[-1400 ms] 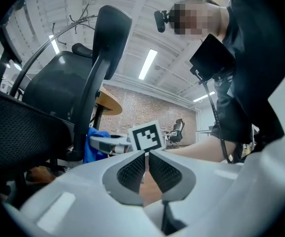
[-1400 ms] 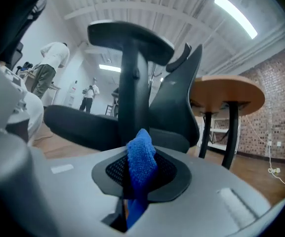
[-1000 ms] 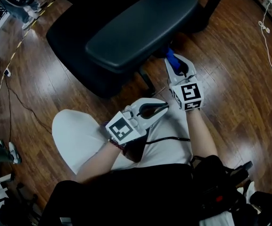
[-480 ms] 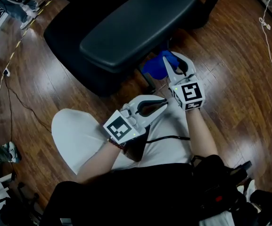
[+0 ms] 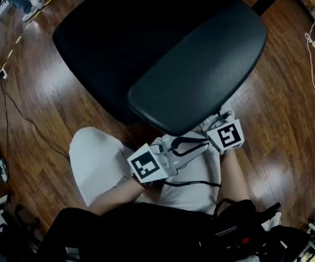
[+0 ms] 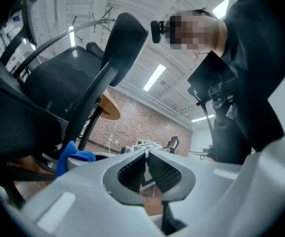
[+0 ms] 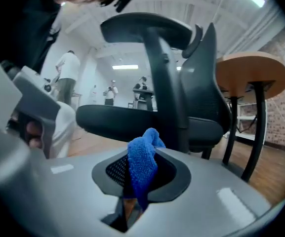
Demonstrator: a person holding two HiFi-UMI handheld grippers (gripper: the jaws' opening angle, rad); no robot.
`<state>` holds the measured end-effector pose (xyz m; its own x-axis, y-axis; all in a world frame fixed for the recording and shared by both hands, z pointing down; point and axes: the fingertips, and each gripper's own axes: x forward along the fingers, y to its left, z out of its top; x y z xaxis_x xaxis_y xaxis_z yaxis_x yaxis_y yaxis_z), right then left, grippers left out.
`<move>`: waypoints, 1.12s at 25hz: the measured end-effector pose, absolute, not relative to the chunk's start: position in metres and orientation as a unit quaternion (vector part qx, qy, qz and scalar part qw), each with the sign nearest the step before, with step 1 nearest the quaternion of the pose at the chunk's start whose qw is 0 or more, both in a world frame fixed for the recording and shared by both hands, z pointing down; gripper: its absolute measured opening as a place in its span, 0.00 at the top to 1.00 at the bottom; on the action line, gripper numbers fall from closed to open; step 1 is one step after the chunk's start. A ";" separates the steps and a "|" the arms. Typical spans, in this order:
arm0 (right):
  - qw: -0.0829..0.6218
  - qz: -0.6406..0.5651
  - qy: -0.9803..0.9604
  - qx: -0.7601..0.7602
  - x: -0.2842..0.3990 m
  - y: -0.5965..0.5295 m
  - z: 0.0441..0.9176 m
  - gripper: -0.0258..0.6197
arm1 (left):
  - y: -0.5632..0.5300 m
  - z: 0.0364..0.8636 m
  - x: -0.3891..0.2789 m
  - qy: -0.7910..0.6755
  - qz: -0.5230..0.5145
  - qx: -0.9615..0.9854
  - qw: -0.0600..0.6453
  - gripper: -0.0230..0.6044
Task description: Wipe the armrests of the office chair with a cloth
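The black office chair's armrest pad (image 5: 201,70) fills the middle of the head view, beside the dark seat (image 5: 102,37). My right gripper (image 7: 140,169) is shut on a blue cloth (image 7: 143,162) that sticks up between its jaws. In the head view only its marker cube (image 5: 228,136) shows; the jaws and the cloth are hidden under the pad's near edge. The armrest (image 7: 147,28) looms above it on its post. My left gripper (image 5: 198,143) is shut with nothing held, just left of the right one, low beneath the pad. It sees the cloth (image 6: 73,158) at its left.
Dark cables (image 5: 4,108) run over the wooden floor at the left, and a white cable (image 5: 313,64) lies at the right. A round wooden table (image 7: 253,68) stands behind the chair. Several people (image 7: 68,78) stand far off. My white-clad leg (image 5: 97,162) is below the grippers.
The armrest pad now covers the right gripper's jaws and the cloth, which showed blue beside the chair post before. Both grippers sit closer to my body, still side by side.
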<state>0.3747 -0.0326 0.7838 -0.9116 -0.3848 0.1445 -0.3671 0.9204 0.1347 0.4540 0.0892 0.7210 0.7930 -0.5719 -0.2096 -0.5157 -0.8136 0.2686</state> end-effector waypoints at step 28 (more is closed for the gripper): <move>0.045 0.049 -0.966 0.249 0.288 0.028 0.267 0.86 | 0.213 0.318 0.054 -0.599 -0.197 0.747 0.212 0.95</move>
